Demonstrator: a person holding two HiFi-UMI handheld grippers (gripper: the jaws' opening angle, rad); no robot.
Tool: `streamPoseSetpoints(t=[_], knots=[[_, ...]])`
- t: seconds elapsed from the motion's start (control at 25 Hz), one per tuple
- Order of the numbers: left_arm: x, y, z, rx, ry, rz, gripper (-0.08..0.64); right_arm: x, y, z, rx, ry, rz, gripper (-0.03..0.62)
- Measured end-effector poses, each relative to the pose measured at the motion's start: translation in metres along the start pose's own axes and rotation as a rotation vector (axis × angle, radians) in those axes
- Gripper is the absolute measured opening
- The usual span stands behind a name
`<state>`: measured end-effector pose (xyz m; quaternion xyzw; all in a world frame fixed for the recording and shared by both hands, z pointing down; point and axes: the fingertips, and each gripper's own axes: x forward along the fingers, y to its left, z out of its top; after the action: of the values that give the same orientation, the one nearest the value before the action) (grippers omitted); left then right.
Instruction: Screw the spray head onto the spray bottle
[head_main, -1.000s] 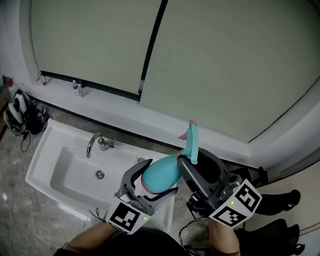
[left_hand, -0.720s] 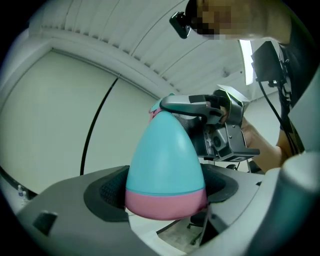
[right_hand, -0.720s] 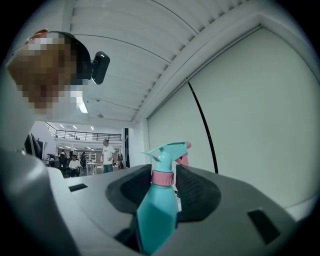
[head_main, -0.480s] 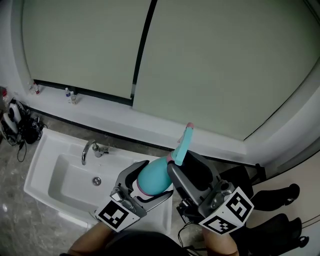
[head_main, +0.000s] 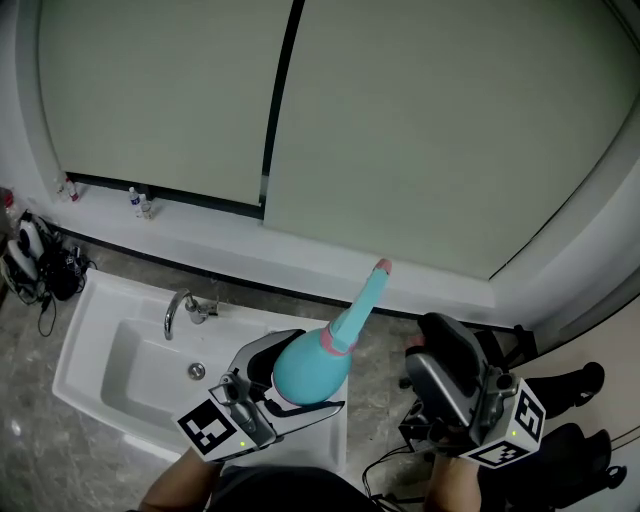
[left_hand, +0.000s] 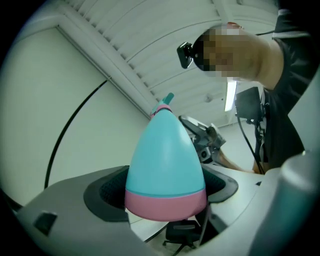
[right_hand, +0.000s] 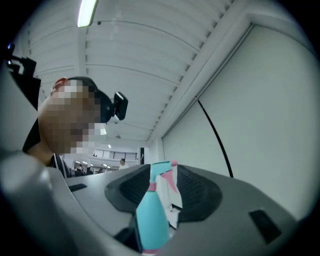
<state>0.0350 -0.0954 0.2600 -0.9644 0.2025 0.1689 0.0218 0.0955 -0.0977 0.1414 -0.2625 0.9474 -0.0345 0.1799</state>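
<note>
A teal spray bottle (head_main: 308, 366) with a pink band round its base is held tilted, its teal spray head (head_main: 362, 297) with a pink tip pointing up and to the right. My left gripper (head_main: 300, 381) is shut on the bottle's lower body; in the left gripper view the bottle (left_hand: 165, 160) fills the space between the pads. My right gripper (head_main: 418, 346) stands to the right of the bottle, apart from it. Its jaws have just been opening and nothing is between them. In the right gripper view the bottle (right_hand: 152, 216) and spray head (right_hand: 162, 175) show beyond the jaws.
A white sink (head_main: 88, 332) with a chrome faucet (head_main: 180, 306) lies below at the left. Small bottles (head_main: 140, 203) stand on the window ledge. Cables and headphones (head_main: 38, 262) lie at the far left. Dark gear (head_main: 572, 398) sits on the floor at the right.
My right gripper has let go of the spray head and drawn away to the right. The left gripper has lifted and tilted the bottle, so the spray head leans further right.
</note>
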Motion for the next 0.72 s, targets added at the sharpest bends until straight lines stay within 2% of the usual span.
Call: streamPoseSetpoints(t=[0.04, 0.08, 0.12, 0.2, 0.24, 0.32, 0.44, 0.56, 0.72], knots=[[0.0, -0.005, 0.002, -0.018, -0.013, -0.036, 0.43, -0.007, -0.012, 0.005, 0.043, -0.03, 0.018, 0.144], [0.0, -0.01, 0.004, -0.036, -0.026, -0.075, 0.43, -0.009, -0.023, 0.007, 0.116, -0.042, 0.074, 0.144], [0.0, -0.016, 0.006, -0.053, -0.038, -0.114, 0.43, -0.008, -0.029, 0.006, 0.208, -0.037, 0.17, 0.172], [0.002, -0.029, 0.012, -0.083, -0.054, -0.19, 0.43, 0.0, -0.023, 0.0, 0.352, -0.001, 0.412, 0.269], [0.003, -0.036, 0.015, -0.097, -0.059, -0.227, 0.43, 0.005, -0.013, -0.003, 0.376, 0.024, 0.521, 0.294], [0.006, -0.051, 0.02, -0.122, -0.064, -0.29, 0.43, 0.013, 0.012, -0.007, 0.35, 0.086, 0.692, 0.313], [0.008, -0.07, 0.024, -0.158, -0.062, -0.354, 0.43, 0.022, 0.053, -0.005, 0.281, 0.187, 0.877, 0.313], [0.006, -0.077, 0.018, -0.175, -0.042, -0.378, 0.43, 0.029, 0.08, -0.007, 0.217, 0.282, 0.95, 0.311], [-0.002, -0.066, 0.007, -0.194, -0.045, -0.368, 0.43, 0.039, 0.088, -0.027, 0.11, 0.369, 0.93, 0.309]])
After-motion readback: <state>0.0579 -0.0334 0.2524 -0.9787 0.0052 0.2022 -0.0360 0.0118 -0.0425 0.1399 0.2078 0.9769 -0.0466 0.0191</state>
